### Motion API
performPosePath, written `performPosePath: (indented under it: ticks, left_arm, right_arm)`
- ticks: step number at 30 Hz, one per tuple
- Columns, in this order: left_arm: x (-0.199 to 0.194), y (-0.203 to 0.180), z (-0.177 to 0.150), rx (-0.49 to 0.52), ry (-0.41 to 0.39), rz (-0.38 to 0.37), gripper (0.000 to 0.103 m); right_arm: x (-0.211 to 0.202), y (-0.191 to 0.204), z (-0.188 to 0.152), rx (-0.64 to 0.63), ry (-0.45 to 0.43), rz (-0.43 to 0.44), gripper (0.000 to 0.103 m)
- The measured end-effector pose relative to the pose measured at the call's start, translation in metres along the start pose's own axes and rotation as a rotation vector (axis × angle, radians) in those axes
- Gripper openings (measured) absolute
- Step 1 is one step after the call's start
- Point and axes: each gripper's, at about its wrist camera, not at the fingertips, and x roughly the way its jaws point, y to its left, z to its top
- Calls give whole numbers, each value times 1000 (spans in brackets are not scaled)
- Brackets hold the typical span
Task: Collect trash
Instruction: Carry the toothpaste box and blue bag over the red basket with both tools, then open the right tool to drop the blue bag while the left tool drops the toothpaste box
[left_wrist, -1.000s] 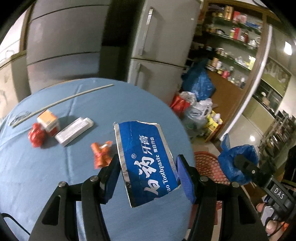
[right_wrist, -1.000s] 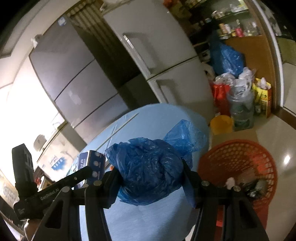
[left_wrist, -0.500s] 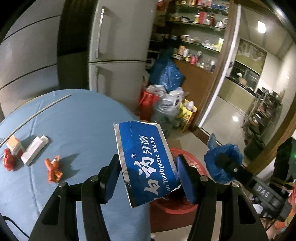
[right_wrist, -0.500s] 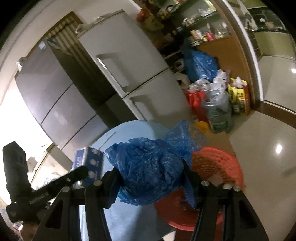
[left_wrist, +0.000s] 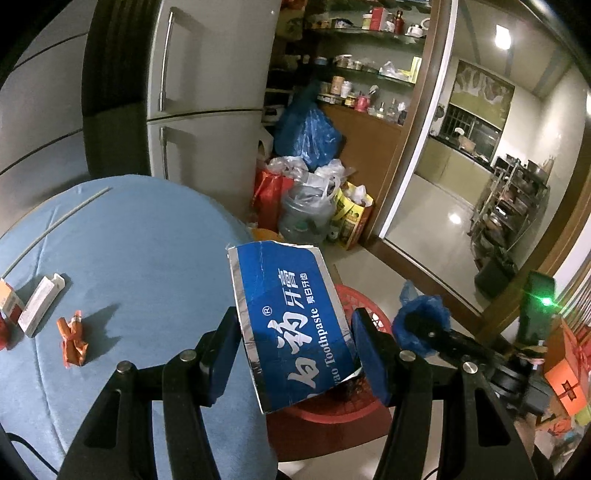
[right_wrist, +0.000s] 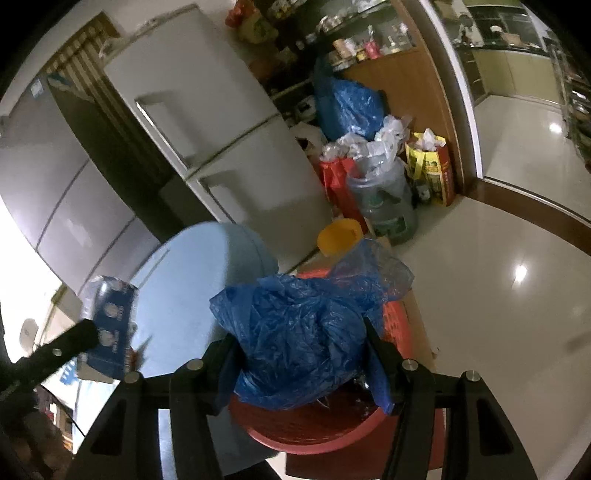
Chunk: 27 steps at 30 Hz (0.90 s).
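Observation:
My left gripper (left_wrist: 295, 354) is shut on a blue toothpaste box (left_wrist: 291, 325) and holds it over the table's right edge, partly above the red mesh basket (left_wrist: 365, 306). My right gripper (right_wrist: 303, 362) is shut on a crumpled blue plastic bag (right_wrist: 303, 332) right above the red basket (right_wrist: 314, 424). The right gripper with the bag also shows in the left wrist view (left_wrist: 421, 325). The toothpaste box shows at the left of the right wrist view (right_wrist: 110, 325).
On the round blue table (left_wrist: 140, 258) lie an orange wrapper (left_wrist: 72, 343), a white box (left_wrist: 40, 304), an orange-and-white box (left_wrist: 7, 302) and a thin rod (left_wrist: 55, 221). Fridges (left_wrist: 207, 92), full bags and a water jug (left_wrist: 306, 210) stand behind.
Both grippers have swung right, away from the table top and over the red basket, each keeping its load. The right gripper now tilts down at the basket.

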Motion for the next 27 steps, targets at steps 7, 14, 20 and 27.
performPosePath:
  ticks: [7,14,20,27]
  left_arm:
    - [2,5,-1,-17,8,15,62]
    - [3,5,-2,-23,12,16,62]
    - [10,3,-2,-20,25,15,62]
    - [33,-5,-2,0,77,-16,62]
  right_arm:
    - [26,0,-1,-32,53,-1,62]
    - [46,2,-1,-63,101,-30,67]
    - [54,-7,0,-34,121,-62,77]
    - [40,-18,4,11,87,-68,78]
